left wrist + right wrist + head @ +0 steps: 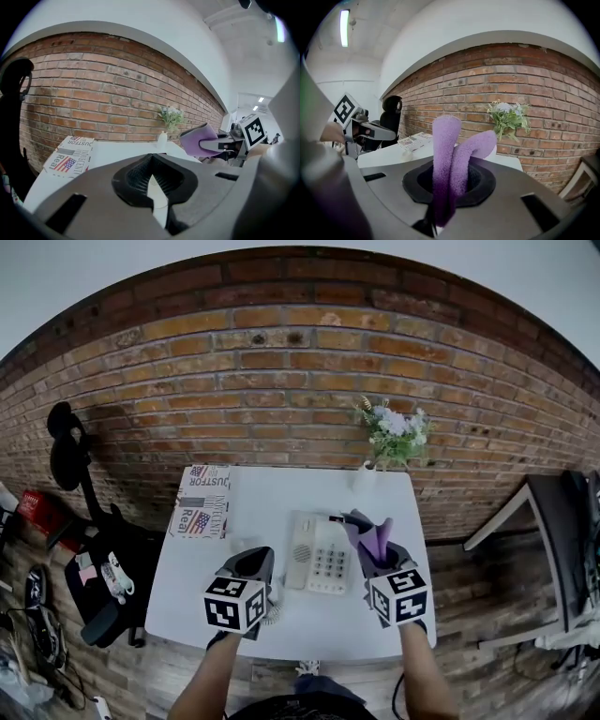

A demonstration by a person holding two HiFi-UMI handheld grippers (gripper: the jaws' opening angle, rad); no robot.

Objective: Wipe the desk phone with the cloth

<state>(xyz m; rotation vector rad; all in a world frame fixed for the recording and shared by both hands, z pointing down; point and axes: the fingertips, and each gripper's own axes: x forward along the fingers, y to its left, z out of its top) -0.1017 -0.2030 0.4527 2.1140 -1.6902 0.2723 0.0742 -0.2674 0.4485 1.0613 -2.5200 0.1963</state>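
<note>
A red brick wall (281,381) stood directly behind the white table (319,620), beneath a white ceiling (454,28) fitted with one lit strip light (345,27). The floor (478,615) around the table was wood plank. A black office chair (103,568) stood left of the table and a dark desk (553,521) right of it. A vase of flowers (396,432) stood at the table's far right corner, against the wall.

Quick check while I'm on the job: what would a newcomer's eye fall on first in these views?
First the purple cloth, sticking up in folds from the right tongs that are shut on it, just right of the desk phone on the white table. Next the red brick wall behind, with flowers at the table's far edge. The left tongs hold nothing.
</note>
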